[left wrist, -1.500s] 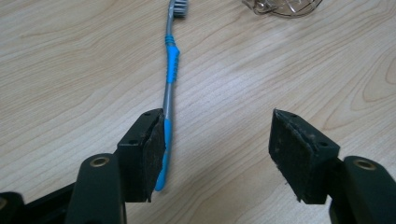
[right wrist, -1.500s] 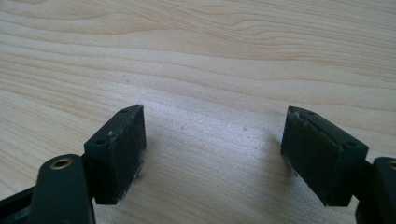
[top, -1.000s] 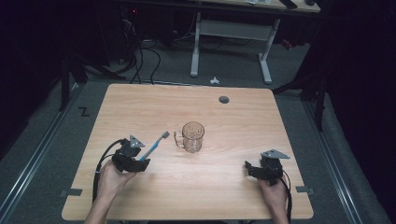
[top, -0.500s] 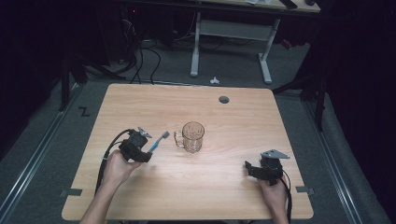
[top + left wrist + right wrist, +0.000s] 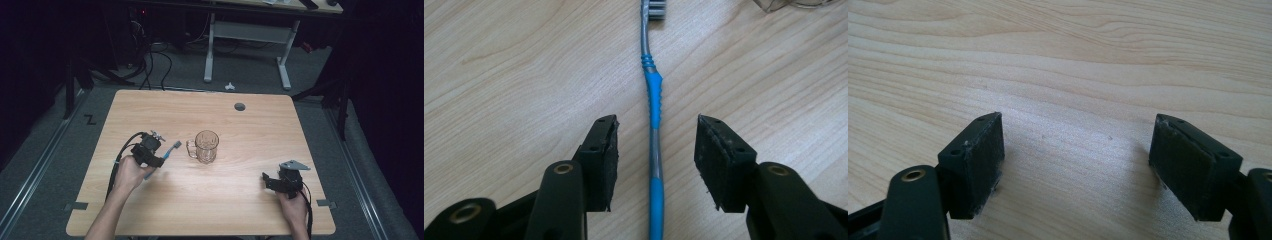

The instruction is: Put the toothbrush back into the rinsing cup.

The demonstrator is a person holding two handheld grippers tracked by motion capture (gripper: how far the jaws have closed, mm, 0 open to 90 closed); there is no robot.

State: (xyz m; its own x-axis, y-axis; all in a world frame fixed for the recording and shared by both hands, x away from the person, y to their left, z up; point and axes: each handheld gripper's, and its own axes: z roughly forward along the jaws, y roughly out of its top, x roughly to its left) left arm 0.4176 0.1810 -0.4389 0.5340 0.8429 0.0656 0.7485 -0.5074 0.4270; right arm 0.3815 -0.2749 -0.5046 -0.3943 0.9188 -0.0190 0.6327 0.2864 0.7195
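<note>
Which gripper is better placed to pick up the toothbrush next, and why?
Left. The left gripper is open with the toothbrush handle lying between its fingers. The right gripper sits open over bare table, beyond the glass mug.

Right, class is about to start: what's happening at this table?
A person holds a gripper in each hand. The left gripper is open, its fingers either side of a blue toothbrush lying on the wooden table, beside a glass mug. The right gripper rests open, apart.
</note>
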